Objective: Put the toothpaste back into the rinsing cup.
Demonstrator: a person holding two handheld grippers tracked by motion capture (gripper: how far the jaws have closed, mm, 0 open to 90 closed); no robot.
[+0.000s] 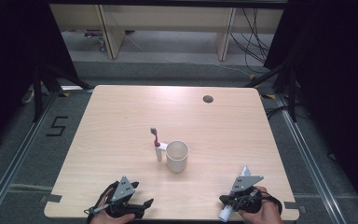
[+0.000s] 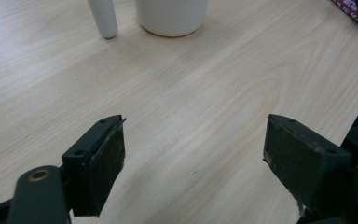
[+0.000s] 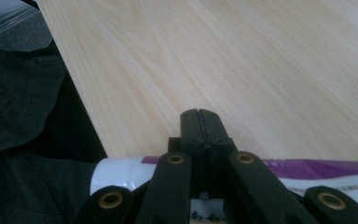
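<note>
Down at the worktop's point(image 1: 121, 112) near edge, pale wood grain shows under both grippers. Right gripper point(image 3: 199, 122) is clenched on a smooth white-and-purple tube point(image 3: 307, 170), which runs crosswise behind the black jaw tips, its ends cut off. Left gripper point(image 2: 193, 163) is released, its matte pads wide apart over bare wood. Mid-worktop stand a rounded white cup point(image 1: 177, 156) and a toothbrush point(image 1: 157, 144), its bristles too small to make out.
</note>
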